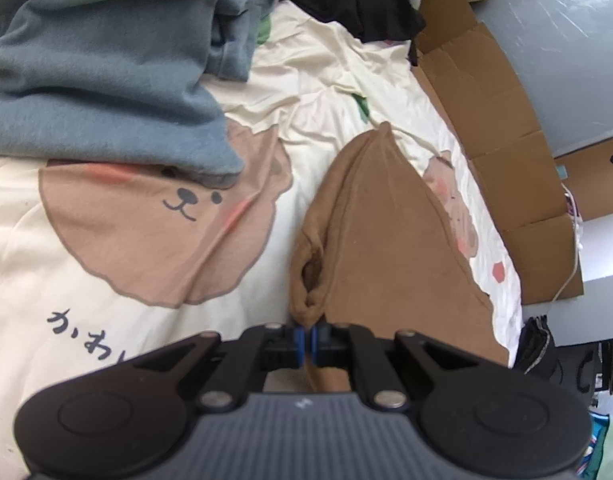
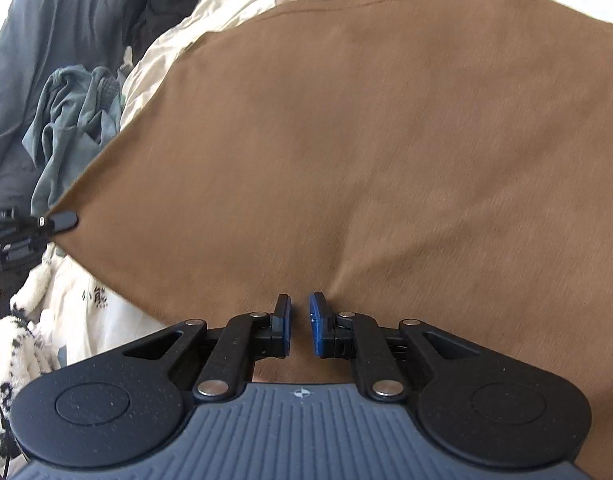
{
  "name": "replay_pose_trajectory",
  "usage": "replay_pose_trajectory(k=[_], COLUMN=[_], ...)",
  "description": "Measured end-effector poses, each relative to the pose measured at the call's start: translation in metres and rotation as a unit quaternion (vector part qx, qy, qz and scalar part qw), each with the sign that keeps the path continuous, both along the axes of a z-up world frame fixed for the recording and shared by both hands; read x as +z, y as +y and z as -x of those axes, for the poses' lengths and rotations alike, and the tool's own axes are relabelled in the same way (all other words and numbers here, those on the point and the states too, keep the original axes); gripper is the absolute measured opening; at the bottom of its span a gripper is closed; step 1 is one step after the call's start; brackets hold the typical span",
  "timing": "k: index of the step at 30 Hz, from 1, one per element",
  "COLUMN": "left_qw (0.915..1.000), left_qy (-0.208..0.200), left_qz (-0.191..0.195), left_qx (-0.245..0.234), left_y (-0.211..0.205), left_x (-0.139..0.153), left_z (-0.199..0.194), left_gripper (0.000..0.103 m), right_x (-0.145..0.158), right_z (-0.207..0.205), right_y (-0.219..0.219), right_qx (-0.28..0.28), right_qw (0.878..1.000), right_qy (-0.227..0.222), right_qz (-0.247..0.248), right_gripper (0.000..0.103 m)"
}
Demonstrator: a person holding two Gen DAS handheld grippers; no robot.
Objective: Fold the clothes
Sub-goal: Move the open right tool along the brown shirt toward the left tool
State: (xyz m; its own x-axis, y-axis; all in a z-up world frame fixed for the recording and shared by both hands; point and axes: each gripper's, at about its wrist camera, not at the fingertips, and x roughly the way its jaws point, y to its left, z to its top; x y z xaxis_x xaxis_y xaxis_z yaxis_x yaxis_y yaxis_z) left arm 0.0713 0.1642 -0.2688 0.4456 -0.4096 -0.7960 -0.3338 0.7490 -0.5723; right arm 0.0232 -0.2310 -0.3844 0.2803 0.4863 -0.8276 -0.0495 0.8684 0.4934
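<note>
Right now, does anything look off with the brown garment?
Yes. The brown garment is pinched at one bunched, rolled corner by the left gripper, while the right gripper shows a gap between its jaws, so its hold is unclear.

Cream bedsheet [image 1: 86,352], left wrist view: dark hiragana "かわ", cut off by the gripper body, below the printed bear face [image 1: 186,200]. White cloth [image 2: 102,308], right wrist view: "小熊".

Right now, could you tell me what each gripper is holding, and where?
The left gripper pinches the brown garment at its rolled edge. The right gripper looks unclamped over it.
</note>
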Motion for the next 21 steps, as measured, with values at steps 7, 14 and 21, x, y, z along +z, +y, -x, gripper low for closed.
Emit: replay_pose_trajectory(k=[7,14,21], left_qw=[0.9998,0.9995,0.9987], left_qy=[-0.013,-0.019,-0.028], left_qz=[0.005,0.010,0.011], left_qx=[-0.012,-0.021,-0.040], left_y=[-0.010,-0.017,-0.028], left_x=[0.014,0.022,0.031], left_z=[-0.004,-0.007,-0.011], left_gripper=[0.003,0.003,0.003], right_x=[-0.007,0.003,0.023], right_z=[0.014,0.016,0.013], right_y=[0.011,0.013,0.028], right_qx=[0.023,0.042,0.091], right_qw=[1.000,0.999,0.996], right_qy=[0.021,0.023,-0.017], right_qz=[0.002,-0.001,0.000], right_gripper=[0.015,0.012,0.015])
